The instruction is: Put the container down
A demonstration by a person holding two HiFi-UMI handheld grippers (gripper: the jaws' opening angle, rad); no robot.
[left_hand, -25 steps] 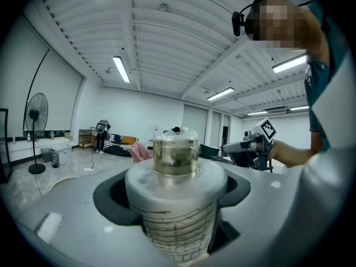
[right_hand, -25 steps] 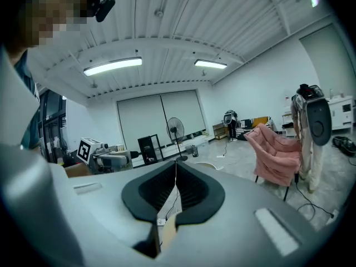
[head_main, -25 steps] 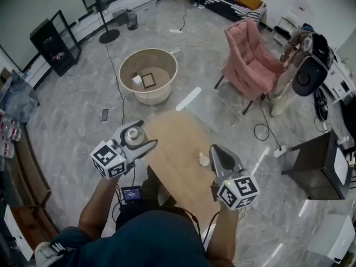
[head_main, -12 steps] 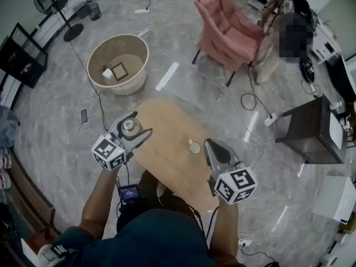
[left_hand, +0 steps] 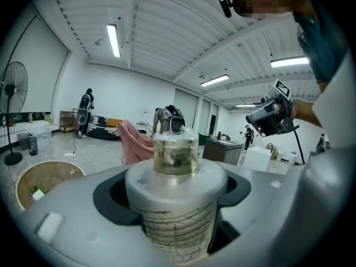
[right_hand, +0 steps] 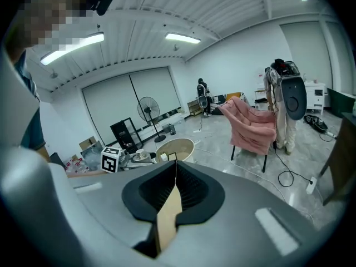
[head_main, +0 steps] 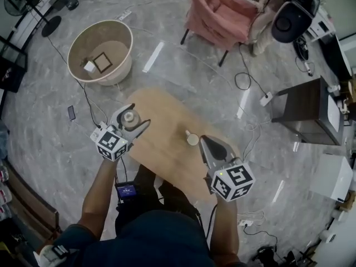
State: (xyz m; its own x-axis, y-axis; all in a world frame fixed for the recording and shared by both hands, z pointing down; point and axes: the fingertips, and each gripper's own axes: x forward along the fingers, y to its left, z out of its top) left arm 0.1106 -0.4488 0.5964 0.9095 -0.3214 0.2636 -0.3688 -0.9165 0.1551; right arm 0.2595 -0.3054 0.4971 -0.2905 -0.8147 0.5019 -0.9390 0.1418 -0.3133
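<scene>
Container: clear ruled container (left_hand: 176,210) with a white lid, upright, pinched in the left claw (head_main: 138,115), over the left edge of the bench (head_main: 167,154). Contact with the wood: cannot tell.
Left claw: jaws spread wide, pressing the container's body from both sides.
Right claw (head_main: 203,141): jaws pressed together, nothing between, over the bench's right part.
On bench: small round cup (head_main: 192,139) just beside the right claw's tips, well apart from the container; bare wood between them.
Bench edges: oval top; left edge runs under the left claw, near edge meets the person's body.
Floor around: beige tub (head_main: 119,60) beyond at left, phone (head_main: 71,113) beside the cables, pink chair (head_main: 219,10) beyond, dark cabinet (head_main: 303,110) at right.
</scene>
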